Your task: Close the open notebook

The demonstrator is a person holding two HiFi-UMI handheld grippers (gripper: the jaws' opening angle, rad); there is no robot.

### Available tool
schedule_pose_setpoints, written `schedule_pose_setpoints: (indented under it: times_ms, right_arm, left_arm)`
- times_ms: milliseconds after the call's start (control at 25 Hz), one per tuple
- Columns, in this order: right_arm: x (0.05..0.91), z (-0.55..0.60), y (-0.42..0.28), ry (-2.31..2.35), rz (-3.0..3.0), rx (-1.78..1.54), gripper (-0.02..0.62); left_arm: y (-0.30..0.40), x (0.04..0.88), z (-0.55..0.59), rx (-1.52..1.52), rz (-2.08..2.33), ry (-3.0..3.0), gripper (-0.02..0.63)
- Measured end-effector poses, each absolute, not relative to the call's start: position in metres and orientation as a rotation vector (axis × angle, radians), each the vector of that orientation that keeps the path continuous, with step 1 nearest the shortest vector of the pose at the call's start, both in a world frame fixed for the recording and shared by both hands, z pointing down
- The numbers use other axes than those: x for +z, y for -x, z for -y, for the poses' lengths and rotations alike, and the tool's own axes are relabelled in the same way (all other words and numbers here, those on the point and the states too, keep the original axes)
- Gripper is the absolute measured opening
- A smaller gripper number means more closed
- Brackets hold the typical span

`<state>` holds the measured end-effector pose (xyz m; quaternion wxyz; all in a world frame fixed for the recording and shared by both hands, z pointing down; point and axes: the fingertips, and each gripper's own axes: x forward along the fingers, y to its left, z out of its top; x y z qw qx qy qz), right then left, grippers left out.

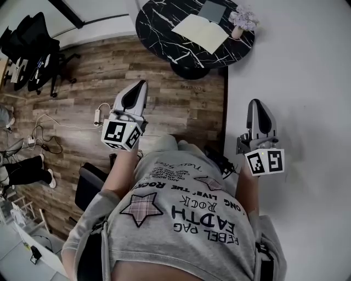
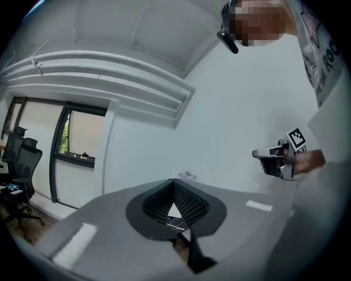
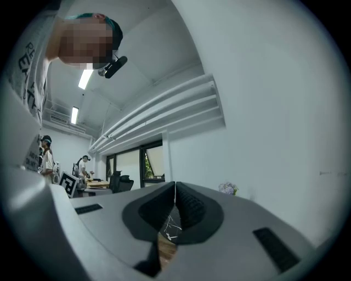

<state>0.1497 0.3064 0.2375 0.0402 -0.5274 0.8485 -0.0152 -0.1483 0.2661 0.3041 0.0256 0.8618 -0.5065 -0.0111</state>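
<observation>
The open notebook [image 1: 201, 32] lies with pale pages up on a round black marble table [image 1: 156, 30] at the top of the head view, well ahead of me. My left gripper [image 1: 140, 85] points level toward the table, its jaws shut on nothing. My right gripper [image 1: 255, 104] is held level beside the white wall, also shut and empty. In the left gripper view the closed left gripper [image 2: 174, 181] frames a sliver of the table, and the right gripper [image 2: 258, 154] shows at the right. The right gripper view has the shut right gripper [image 3: 175, 185] pointing at the table.
A grey closed book [image 1: 211, 10] and a small vase of pale flowers [image 1: 242, 20] share the table. A white wall [image 1: 296, 71] runs along the right. Black office chairs [image 1: 30, 52] stand at the left, with cables and a power strip [image 1: 97, 116] on the wood floor.
</observation>
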Motion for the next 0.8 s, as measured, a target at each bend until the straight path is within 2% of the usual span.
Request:
schedule_pose_setpoints:
  times_ms: [520, 800]
  right_arm:
    - [0.248, -0.267, -0.177, 1.72, -2.552, -0.056, 0.014]
    - [0.239, -0.207, -0.161, 1.777, -2.53, -0.024, 0.014]
  left_arm:
    - [0.123, 0.322, -0.207, -0.03, 1.498, -2.682, 0.009]
    - [0.126, 0.313, -0.135, -0.042, 1.413, -2.754, 0.009]
